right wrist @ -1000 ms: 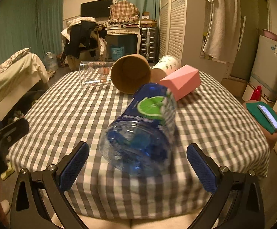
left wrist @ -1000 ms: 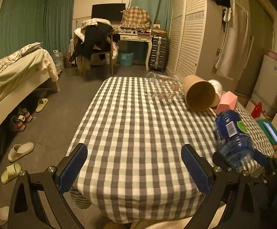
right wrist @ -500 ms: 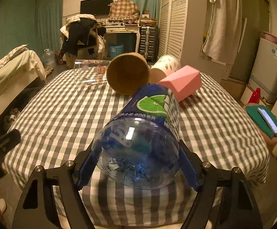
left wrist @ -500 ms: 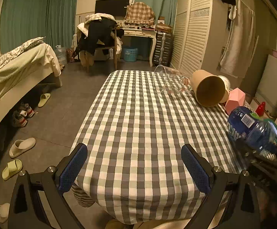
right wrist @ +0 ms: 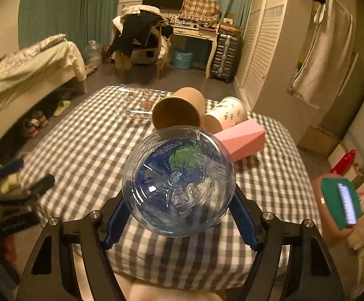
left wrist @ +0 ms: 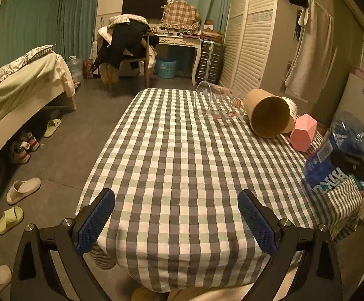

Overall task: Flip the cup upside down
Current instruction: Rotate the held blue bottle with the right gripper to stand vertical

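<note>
My right gripper (right wrist: 179, 215) is shut on a clear blue plastic bottle-cup (right wrist: 178, 180) and holds it lifted above the checked table (right wrist: 86, 148), its base toward the camera. The same bottle-cup (left wrist: 332, 158) shows at the right edge of the left wrist view. My left gripper (left wrist: 176, 215) is open and empty over the table's near edge. A brown paper cup (left wrist: 269, 115) lies on its side at the far right, next to a clear glass cup (left wrist: 214, 100) also on its side.
A white patterned cup (right wrist: 225, 116) and a pink faceted box (right wrist: 242, 139) lie behind the brown cup. A bed (left wrist: 19, 87) stands to the left, with slippers (left wrist: 22, 188) on the floor. A wardrobe (left wrist: 252, 37) is at the right.
My right gripper closed on the blue bottle-cup and lifted it, tilting it so its base faces the camera. The left gripper rose a little and stayed open.
</note>
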The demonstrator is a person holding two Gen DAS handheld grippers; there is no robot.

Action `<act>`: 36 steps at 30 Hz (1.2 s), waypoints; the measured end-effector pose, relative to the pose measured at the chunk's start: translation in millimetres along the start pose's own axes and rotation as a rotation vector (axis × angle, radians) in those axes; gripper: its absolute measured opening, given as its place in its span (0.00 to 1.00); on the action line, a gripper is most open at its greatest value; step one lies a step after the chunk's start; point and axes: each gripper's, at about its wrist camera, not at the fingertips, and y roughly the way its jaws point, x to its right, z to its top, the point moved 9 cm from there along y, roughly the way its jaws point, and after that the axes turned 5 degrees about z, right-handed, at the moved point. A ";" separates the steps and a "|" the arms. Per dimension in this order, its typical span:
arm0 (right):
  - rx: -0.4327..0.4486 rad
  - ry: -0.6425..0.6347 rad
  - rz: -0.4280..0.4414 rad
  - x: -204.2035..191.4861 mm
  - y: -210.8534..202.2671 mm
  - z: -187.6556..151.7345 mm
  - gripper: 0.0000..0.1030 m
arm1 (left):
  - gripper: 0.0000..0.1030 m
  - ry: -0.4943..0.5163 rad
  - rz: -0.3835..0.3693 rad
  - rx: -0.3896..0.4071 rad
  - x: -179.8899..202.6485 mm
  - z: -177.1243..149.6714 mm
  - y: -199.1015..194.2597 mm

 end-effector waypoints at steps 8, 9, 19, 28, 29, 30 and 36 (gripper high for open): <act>0.074 0.113 0.124 -0.3 19.7 9.3 0.70 | 0.98 -0.005 0.011 -0.017 -3.5 -1.7 5.5; 0.075 0.130 0.129 1.9 25.1 8.8 0.70 | 0.98 -0.002 0.013 -0.017 -3.4 -2.1 5.9; 0.097 0.097 0.113 2.4 41.7 8.0 0.69 | 0.98 0.018 0.009 -0.021 9.0 -2.8 9.4; 0.118 0.078 0.115 1.3 39.9 6.8 0.69 | 0.98 0.031 0.025 -0.016 14.9 -2.1 3.9; 0.119 0.088 0.123 2.8 38.6 5.2 0.69 | 0.98 0.032 0.027 -0.015 16.4 -2.4 2.7; 0.122 0.107 0.135 5.6 37.5 3.3 0.69 | 0.98 0.032 0.030 -0.014 17.9 -2.1 2.1; 0.129 0.181 0.191 19.1 37.4 -0.6 0.69 | 0.98 0.050 0.038 -0.009 29.1 -1.4 -2.1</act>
